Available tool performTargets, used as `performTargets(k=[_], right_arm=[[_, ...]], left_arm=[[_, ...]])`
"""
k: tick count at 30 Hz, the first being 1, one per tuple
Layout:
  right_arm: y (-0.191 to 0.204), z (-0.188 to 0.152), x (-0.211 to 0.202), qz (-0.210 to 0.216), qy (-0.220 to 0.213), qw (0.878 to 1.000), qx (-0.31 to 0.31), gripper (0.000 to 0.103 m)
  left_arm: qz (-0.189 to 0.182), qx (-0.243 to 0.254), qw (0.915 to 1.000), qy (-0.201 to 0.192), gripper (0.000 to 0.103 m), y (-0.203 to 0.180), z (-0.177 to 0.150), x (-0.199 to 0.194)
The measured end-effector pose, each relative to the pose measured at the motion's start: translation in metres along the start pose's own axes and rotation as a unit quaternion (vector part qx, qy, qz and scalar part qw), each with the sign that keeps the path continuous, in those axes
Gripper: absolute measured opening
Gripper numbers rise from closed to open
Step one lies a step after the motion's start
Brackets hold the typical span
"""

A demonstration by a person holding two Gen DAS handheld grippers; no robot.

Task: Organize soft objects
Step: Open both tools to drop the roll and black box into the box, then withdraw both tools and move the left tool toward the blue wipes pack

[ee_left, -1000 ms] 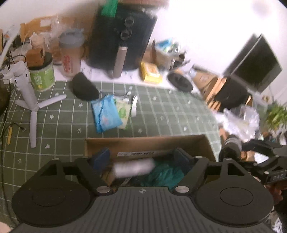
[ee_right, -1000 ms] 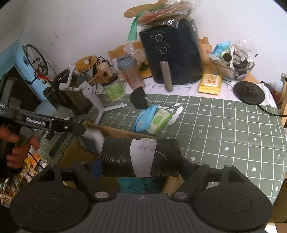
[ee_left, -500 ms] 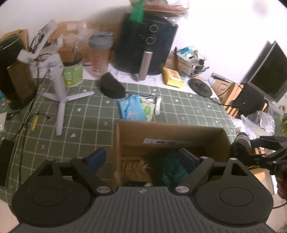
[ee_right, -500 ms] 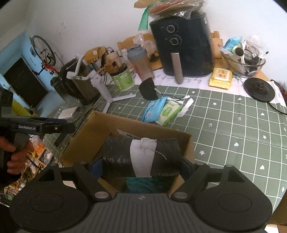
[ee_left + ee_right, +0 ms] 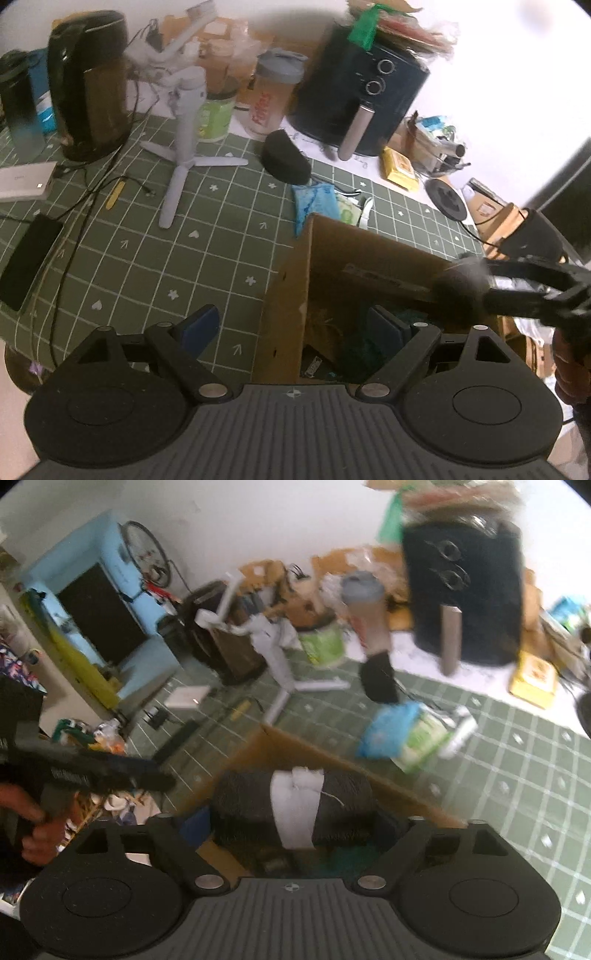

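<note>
Your right gripper (image 5: 291, 812) is carrying the black yarn skein (image 5: 291, 805) low in the middle of the frame, directly over the open cardboard box (image 5: 332, 764). Its jaws have just been opening, with the skein between them; whether the pads are touching it is blurred. Finish parting them wide so the skein is dropping clear inside the walls onto the teal fabric (image 5: 364, 350). Your left gripper (image 5: 295, 325) is hanging spread and empty at the box's near corner; keep it aside.
</note>
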State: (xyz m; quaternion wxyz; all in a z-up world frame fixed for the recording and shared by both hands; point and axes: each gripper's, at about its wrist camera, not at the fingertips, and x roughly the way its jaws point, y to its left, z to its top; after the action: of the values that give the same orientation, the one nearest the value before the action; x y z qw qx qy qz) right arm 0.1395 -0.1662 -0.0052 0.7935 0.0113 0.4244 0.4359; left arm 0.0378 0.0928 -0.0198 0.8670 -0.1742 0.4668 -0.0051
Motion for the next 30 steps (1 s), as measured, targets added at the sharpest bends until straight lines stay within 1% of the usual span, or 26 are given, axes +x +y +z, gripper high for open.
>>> performTargets(k=[1, 4, 7, 11, 13, 16, 23, 26, 30], right_arm=[[0.001, 0.002, 0.0, -0.003, -0.006, 1.0, -0.003, 0.103], [-0.003, 0.001, -0.001, -0.016, -0.004, 1.0, -0.004, 0.103], [-0.009, -0.009, -0.004, -0.037, 0.002, 0.999, 0.0, 0.103], [-0.018, -0.024, -0.014, -0.059, -0.001, 0.998, 0.013, 0.103], [-0.024, -0.03, -0.019, -0.069, -0.005, 0.997, 0.023, 0.103], [-0.031, -0.039, -0.027, -0.09, -0.008, 0.995, 0.037, 0.103], [-0.045, -0.054, -0.046, -0.105, -0.023, 0.992, 0.069, 0.103], [-0.049, -0.057, -0.052, -0.114, -0.026, 0.99, 0.074, 0.103], [-0.054, -0.058, -0.06, -0.132, -0.03, 0.988, 0.079, 0.103]], left_arm=[[-0.001, -0.003, 1.0, -0.001, 0.088, 0.001, -0.001, -0.001], [-0.002, -0.004, 1.0, -0.001, 0.088, -0.001, -0.003, -0.002], [-0.008, -0.002, 1.0, 0.002, 0.088, -0.003, -0.005, 0.002], [-0.012, 0.012, 0.9997, 0.015, 0.088, -0.01, -0.007, 0.015], [-0.012, 0.012, 0.9996, 0.023, 0.088, -0.011, -0.008, 0.023], [-0.022, 0.009, 0.999, 0.038, 0.088, -0.012, -0.01, 0.033], [-0.034, 0.004, 0.9969, 0.071, 0.088, -0.015, -0.024, 0.047], [-0.027, 0.004, 0.9972, 0.07, 0.088, -0.017, -0.024, 0.048], [-0.012, 0.005, 0.9983, 0.058, 0.088, -0.018, -0.018, 0.043]])
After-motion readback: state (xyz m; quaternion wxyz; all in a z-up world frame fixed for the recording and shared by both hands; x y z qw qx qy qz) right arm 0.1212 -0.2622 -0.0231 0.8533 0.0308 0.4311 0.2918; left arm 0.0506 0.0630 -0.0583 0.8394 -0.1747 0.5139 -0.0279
